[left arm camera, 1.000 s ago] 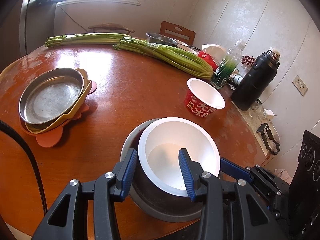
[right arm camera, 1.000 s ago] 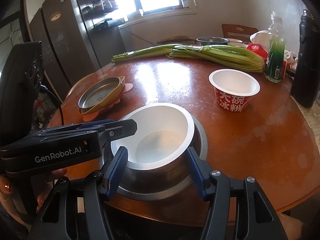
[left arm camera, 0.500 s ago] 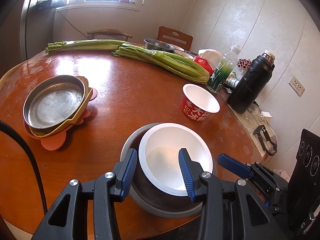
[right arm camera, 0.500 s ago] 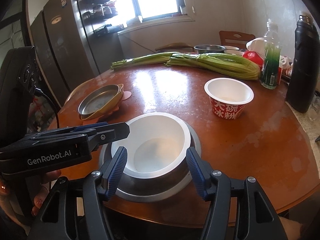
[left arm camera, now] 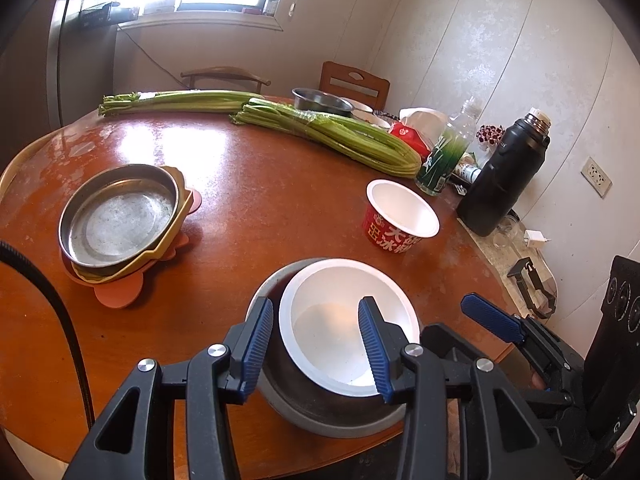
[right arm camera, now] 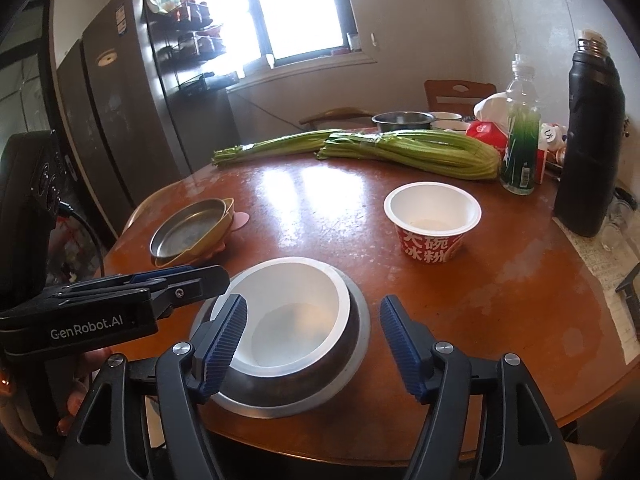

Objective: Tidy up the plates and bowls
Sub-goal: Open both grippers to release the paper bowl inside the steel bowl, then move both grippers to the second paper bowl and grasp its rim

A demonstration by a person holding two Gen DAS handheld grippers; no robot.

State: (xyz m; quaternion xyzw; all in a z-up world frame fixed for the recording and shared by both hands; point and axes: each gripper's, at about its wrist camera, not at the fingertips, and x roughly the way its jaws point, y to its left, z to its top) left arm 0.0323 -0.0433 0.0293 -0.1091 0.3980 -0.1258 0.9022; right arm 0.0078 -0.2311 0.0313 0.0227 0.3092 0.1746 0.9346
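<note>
A white bowl (left arm camera: 340,336) sits nested in a steel bowl (left arm camera: 320,412) at the table's near edge; both also show in the right wrist view, the white bowl (right arm camera: 288,320) inside the steel bowl (right arm camera: 356,332). My left gripper (left arm camera: 316,348) is open just above and in front of them, holding nothing. My right gripper (right arm camera: 312,344) is open, its fingers spread on either side of the bowls without touching them. A steel plate (left arm camera: 116,216) lies on a yellow dish (left arm camera: 180,216) and an orange mat at the left. A red paper bowl (left arm camera: 400,220) stands to the right.
Celery bunches (left arm camera: 332,136) lie across the far side of the round wooden table (left arm camera: 260,200). A green bottle (left arm camera: 444,156), a black thermos (left arm camera: 504,176), a steel pot (left arm camera: 320,100) and packets crowd the far right. Chairs stand behind.
Both grippers have pulled back and up from the nested bowls, which look smaller and farther away. The bowls stay put. Both grippers stay open.
</note>
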